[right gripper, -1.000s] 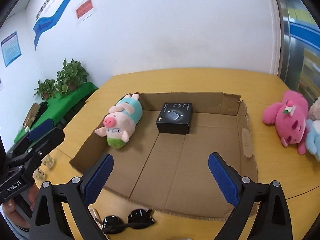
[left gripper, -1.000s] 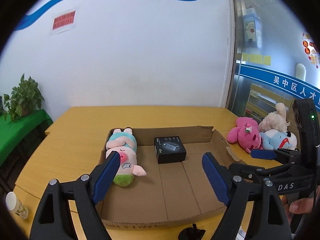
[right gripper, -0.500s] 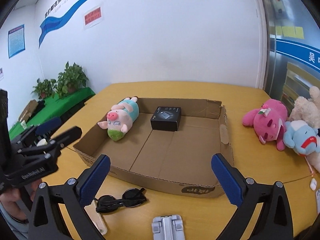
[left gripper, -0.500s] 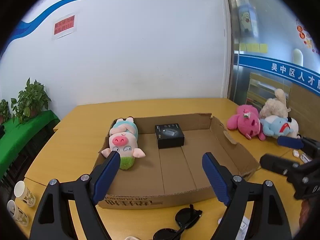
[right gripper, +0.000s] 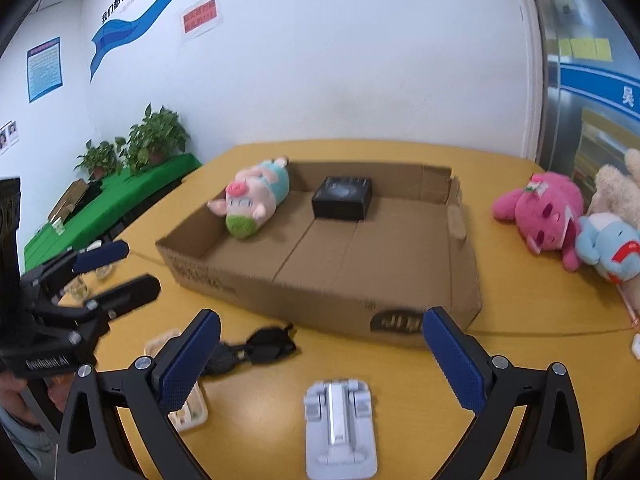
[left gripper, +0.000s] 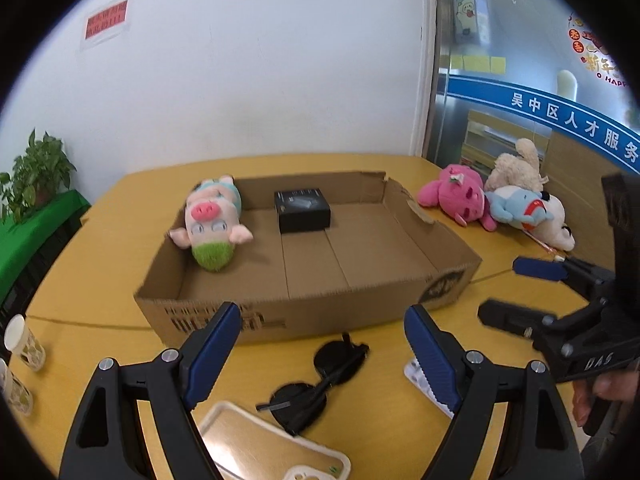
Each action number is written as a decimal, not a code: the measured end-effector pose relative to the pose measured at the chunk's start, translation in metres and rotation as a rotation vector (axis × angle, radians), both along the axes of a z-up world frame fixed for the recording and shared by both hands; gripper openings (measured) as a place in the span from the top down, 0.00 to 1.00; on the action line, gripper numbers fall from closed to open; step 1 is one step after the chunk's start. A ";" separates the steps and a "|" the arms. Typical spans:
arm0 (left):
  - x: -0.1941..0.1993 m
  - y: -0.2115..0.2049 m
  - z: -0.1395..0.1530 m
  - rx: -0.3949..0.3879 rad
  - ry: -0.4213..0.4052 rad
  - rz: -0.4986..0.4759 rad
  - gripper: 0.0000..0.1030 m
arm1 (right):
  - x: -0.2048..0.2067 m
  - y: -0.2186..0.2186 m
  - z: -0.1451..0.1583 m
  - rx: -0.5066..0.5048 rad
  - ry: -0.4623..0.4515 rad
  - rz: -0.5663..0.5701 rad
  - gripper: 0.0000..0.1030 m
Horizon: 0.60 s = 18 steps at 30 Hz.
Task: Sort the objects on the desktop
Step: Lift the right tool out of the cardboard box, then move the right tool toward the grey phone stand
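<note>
A shallow cardboard box [left gripper: 360, 300] [right gripper: 320, 300] on the yellow table holds a pink pig plush [left gripper: 212, 220] [right gripper: 252, 200] and a black box [left gripper: 303, 210] [right gripper: 343, 197]. In front of it lie black sunglasses [left gripper: 320, 376] [right gripper: 256, 350], a clear phone case [left gripper: 272, 448] [right gripper: 188, 408] and a grey folding stand [right gripper: 340, 424]. My left gripper [left gripper: 320, 356] is open and empty above the sunglasses. My right gripper [right gripper: 320, 364] is open and empty above the stand.
A pink plush [left gripper: 456, 196] [right gripper: 544, 212], a blue plush [left gripper: 520, 208] [right gripper: 612, 244] and a beige plush [left gripper: 516, 168] lie right of the box. Paper cups [left gripper: 24, 344] stand at the left table edge. Potted plants [right gripper: 156, 136] sit on a green side table.
Both grippers have pulled back from over the box toward the near table edge and lowered. The sunglasses, phone case and stand have come into view. Both stay open.
</note>
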<state>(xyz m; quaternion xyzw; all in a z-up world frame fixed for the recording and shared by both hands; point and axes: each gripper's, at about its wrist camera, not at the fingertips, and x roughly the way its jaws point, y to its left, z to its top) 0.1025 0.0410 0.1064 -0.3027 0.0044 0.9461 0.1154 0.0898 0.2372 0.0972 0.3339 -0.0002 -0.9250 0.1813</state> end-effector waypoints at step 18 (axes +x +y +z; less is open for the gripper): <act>0.002 0.030 -0.079 0.149 -0.327 -0.178 0.18 | 0.024 0.010 -0.136 0.134 -0.297 0.004 0.29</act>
